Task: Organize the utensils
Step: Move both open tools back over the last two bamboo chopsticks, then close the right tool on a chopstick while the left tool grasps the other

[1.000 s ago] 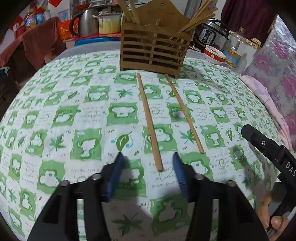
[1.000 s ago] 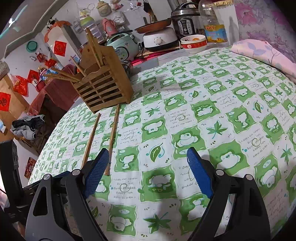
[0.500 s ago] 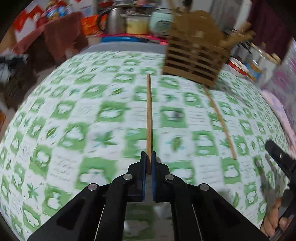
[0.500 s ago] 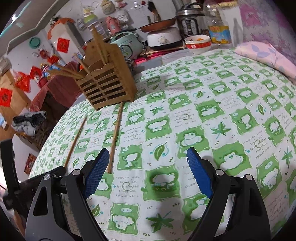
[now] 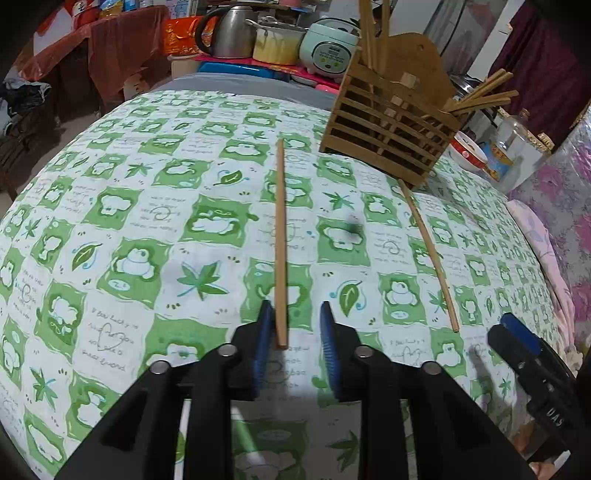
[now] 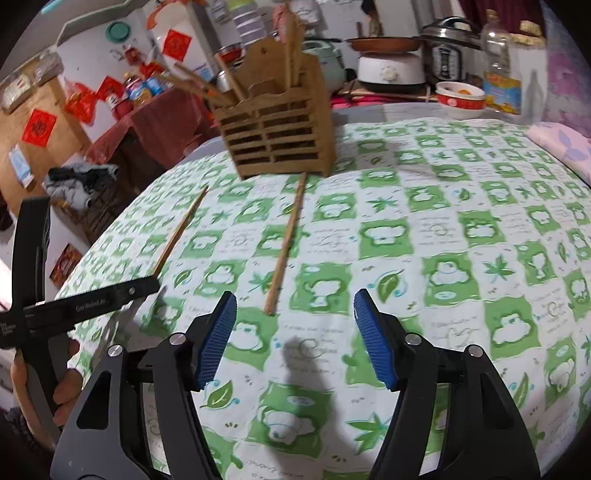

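Two wooden chopsticks lie on the green-and-white tablecloth. My left gripper is open, and the near end of the left chopstick lies between its jaws, close to the left pad. The right chopstick lies apart to the right; it also shows in the right wrist view. My right gripper is open and empty, just short of that chopstick's near end. A slatted wooden utensil holder stands at the far side with several chopsticks in it.
Behind the table are a kettle, a pot, rice cookers, a red-rimmed bowl and a plastic bottle. A pink floral cloth hangs at the right edge. The left gripper's body shows at the right view's left.
My left gripper, shut on the left chopstick half a second ago, has opened; the chopstick lies between its jaws. The right gripper has swung toward the right chopstick and the holder.
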Available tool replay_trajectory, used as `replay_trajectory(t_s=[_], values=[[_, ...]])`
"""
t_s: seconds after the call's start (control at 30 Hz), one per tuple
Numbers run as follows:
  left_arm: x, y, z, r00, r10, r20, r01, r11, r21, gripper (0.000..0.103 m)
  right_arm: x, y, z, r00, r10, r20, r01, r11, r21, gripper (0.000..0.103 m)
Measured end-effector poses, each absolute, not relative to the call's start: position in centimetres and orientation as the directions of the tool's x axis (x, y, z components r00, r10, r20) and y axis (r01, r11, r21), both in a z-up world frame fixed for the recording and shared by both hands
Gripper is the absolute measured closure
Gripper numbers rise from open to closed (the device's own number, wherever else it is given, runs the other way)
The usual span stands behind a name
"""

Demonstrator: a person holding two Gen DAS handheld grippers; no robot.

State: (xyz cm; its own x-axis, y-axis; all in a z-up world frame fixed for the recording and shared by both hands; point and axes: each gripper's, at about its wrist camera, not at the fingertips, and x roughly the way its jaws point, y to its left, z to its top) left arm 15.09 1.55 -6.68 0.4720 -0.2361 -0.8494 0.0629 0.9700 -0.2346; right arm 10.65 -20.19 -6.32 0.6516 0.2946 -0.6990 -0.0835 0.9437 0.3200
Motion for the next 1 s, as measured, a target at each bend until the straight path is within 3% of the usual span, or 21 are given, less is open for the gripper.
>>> replay_trajectory(t_s=[0.1, 0.2, 0.5, 0.73, 0.77, 0.8, 1.0], values=[[14.9, 0.9, -6.6, 0.473, -0.239, -0.848, 0.085, 0.970, -0.226, 0.057, 11.0, -19.6, -6.5, 0.631, 0.298, -0.716, -0.101, 0.947, 0.306, 0.043], [14.7, 0.2, -6.5, 0.475, -0.227, -0.850, 0.102, 0.974, -0.203, 0.050, 11.5, -19.0, -6.9, 0.604, 0.304, -0.737, -0.111, 0.948, 0.300, 0.050], [14.9, 1.9, -6.4, 0.476, -0.262, -0.840, 0.046, 0.961, -0.273, 0.050, 12.5, -18.8, -8.0, 0.556, 0.304, -0.773, -0.088, 0.947, 0.309, 0.072], [14.9, 2.0, -6.4, 0.482, -0.224, -0.847, 0.037, 0.971, -0.235, 0.050, 13.4, -18.3, -8.0, 0.556, 0.285, -0.780, -0.083, 0.954, 0.290, 0.074], [14.9, 1.7, -6.4, 0.483, -0.213, -0.850, 0.043, 0.975, -0.220, 0.049, 13.5, -18.2, -8.0, 0.554, 0.285, -0.782, -0.086, 0.954, 0.287, 0.079], [14.9, 1.5, -6.4, 0.483, -0.202, -0.852, 0.049, 0.978, -0.204, 0.049, 13.5, -18.2, -8.1, 0.548, 0.289, -0.785, -0.088, 0.953, 0.289, 0.097], [14.6, 0.9, -6.4, 0.480, -0.196, -0.855, 0.070, 0.980, -0.185, 0.047, 12.1, -18.6, -7.8, 0.544, 0.248, -0.802, -0.088, 0.967, 0.239, 0.097]])
